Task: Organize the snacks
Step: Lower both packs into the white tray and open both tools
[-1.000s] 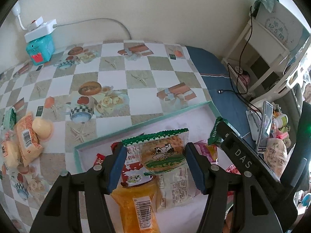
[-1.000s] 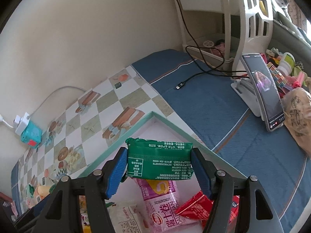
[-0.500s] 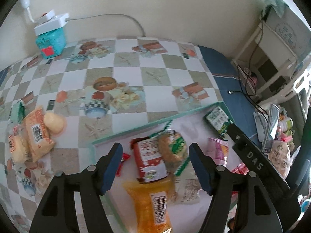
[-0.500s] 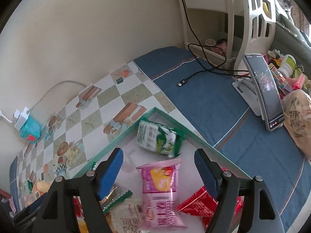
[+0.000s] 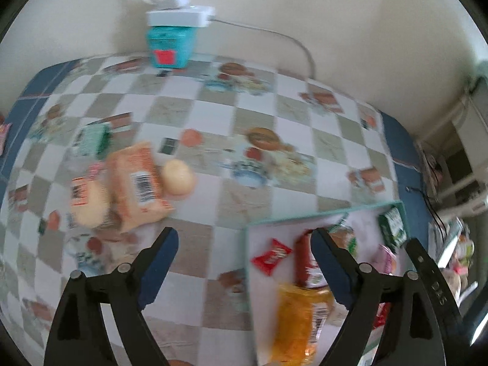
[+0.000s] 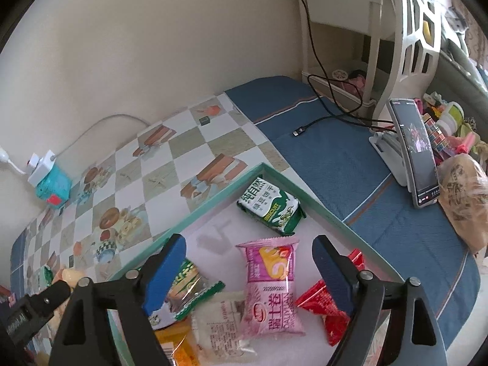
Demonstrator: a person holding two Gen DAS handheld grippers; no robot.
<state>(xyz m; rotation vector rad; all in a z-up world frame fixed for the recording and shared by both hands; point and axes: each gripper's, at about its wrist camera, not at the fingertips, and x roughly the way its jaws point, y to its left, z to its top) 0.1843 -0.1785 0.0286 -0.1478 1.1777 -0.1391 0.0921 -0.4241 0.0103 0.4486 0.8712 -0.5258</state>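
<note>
A teal-rimmed tray [image 6: 213,202] holds several snack packs: a green biscuit pack [image 6: 270,209] at its far corner, a pink pack [image 6: 271,286], red packs [image 6: 328,311] and an orange pack [image 5: 302,314]. My right gripper [image 6: 248,270] is open and empty above the tray. My left gripper [image 5: 245,263] is open and empty, over the tray's left rim [image 5: 248,274]. Loose snacks lie on the checkered cloth to the left: an orange pack [image 5: 138,186], a round bun [image 5: 178,177], a wrapped bun [image 5: 88,201] and a green pack [image 5: 91,140].
A teal box with a white power adapter [image 5: 170,39] stands by the wall. A phone on a stand [image 6: 411,152], a cable [image 6: 329,119], a white shelf [image 6: 344,6] and a bag [image 6: 463,195] are on the right, on and past the blue cloth.
Both grippers let go of their packs and opened; the green biscuit pack now lies in the tray. My left gripper has swung left toward the loose snacks. My right gripper has pulled back slightly.
</note>
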